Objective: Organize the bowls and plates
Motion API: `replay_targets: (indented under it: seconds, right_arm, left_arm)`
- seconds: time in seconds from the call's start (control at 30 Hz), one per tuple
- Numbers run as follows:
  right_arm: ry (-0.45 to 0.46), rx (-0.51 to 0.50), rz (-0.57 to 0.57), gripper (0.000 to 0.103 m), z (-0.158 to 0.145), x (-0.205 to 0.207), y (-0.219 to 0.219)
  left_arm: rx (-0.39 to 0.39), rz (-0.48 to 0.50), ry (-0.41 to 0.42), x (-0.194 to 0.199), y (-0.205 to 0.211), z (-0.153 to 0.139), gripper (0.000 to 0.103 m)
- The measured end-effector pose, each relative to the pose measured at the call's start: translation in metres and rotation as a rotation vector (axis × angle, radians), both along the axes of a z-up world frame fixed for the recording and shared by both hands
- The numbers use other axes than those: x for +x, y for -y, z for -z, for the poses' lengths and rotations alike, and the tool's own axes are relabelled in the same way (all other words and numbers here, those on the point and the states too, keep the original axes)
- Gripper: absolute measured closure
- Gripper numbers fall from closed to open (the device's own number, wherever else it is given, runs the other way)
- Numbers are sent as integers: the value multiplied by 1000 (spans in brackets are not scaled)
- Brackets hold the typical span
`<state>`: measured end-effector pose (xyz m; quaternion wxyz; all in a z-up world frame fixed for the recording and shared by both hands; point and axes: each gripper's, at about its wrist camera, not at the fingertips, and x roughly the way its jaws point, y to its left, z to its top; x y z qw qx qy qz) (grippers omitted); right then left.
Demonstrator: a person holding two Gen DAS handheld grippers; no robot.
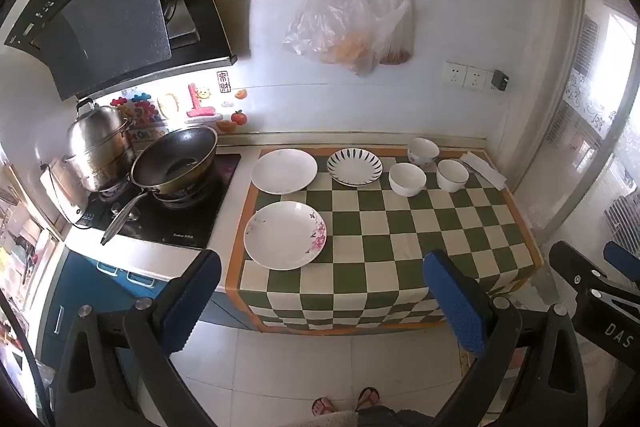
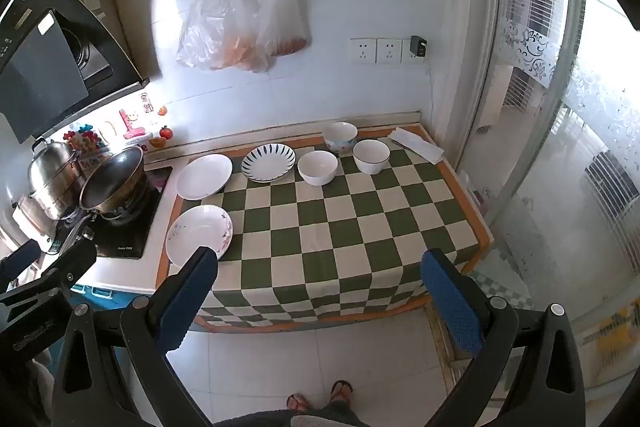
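Note:
On the green-and-cream checked cloth (image 1: 400, 227) (image 2: 340, 223) lie three plates: a flower-printed plate (image 1: 285, 235) (image 2: 199, 230) at the near left, a plain white plate (image 1: 284, 171) (image 2: 204, 175) behind it, and a blue-striped plate (image 1: 354, 166) (image 2: 268, 157). Three bowls stand at the back right: a white bowl (image 1: 407, 179) (image 2: 318, 167), a second white bowl (image 1: 452, 175) (image 2: 371, 155), and a patterned bowl (image 1: 423, 150) (image 2: 340, 137). My left gripper (image 1: 324, 283) and right gripper (image 2: 320, 281) hang open and empty before the counter's front edge, away from the dishes.
A hob at the left carries a wok (image 1: 174, 161) (image 2: 113, 179) and a steel steamer pot (image 1: 100, 147) (image 2: 54, 177), under a black range hood (image 1: 112, 19). Plastic bags (image 1: 352, 19) hang on the wall. A folded cloth (image 2: 416, 145) lies at the back right. A person's sandalled feet (image 1: 344, 401) stand on the tiled floor.

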<state>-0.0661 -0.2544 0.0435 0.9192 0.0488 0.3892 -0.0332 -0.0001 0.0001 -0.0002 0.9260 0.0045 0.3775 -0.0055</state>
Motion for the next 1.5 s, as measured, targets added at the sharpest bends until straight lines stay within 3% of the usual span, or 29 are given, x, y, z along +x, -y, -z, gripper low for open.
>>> replay_targets:
  seconds: [1.5]
  right_arm:
    - [7,-9,-6,0,-4,6,-12]
  left_arm:
    - [-14,-14,-1,1,-14,2,0]
